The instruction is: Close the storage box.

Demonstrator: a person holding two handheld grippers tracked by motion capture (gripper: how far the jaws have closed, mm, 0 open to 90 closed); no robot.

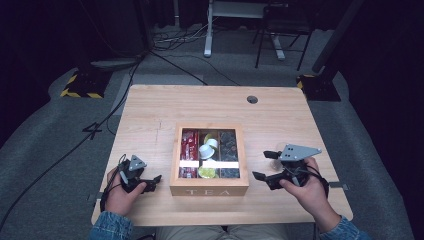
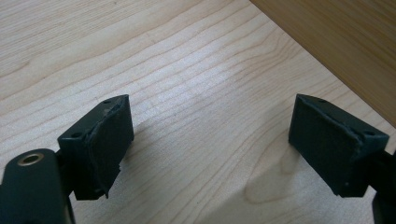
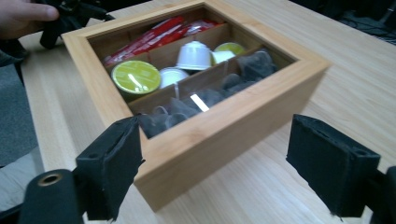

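Observation:
A wooden box (image 1: 209, 190) marked TEA sits mid-table, its framed top showing red packets (image 1: 188, 147), white and green capsules (image 1: 207, 150) and dark tea bags (image 1: 229, 150). My left gripper (image 1: 154, 182) rests low on the table just left of the box, open, with bare tabletop between its pads (image 2: 208, 135). My right gripper (image 1: 262, 165) hovers to the right of the box, pointing at its side, jaws wide and holding nothing. In the right gripper view (image 3: 215, 135) the box's near corner (image 3: 187, 158) shows between the pads, with no contact seen.
The light wood table (image 1: 150, 110) has a round cable hole (image 1: 252, 99) at the back right. Cables and stand bases lie on the grey floor behind it. Open tabletop surrounds the box on all sides.

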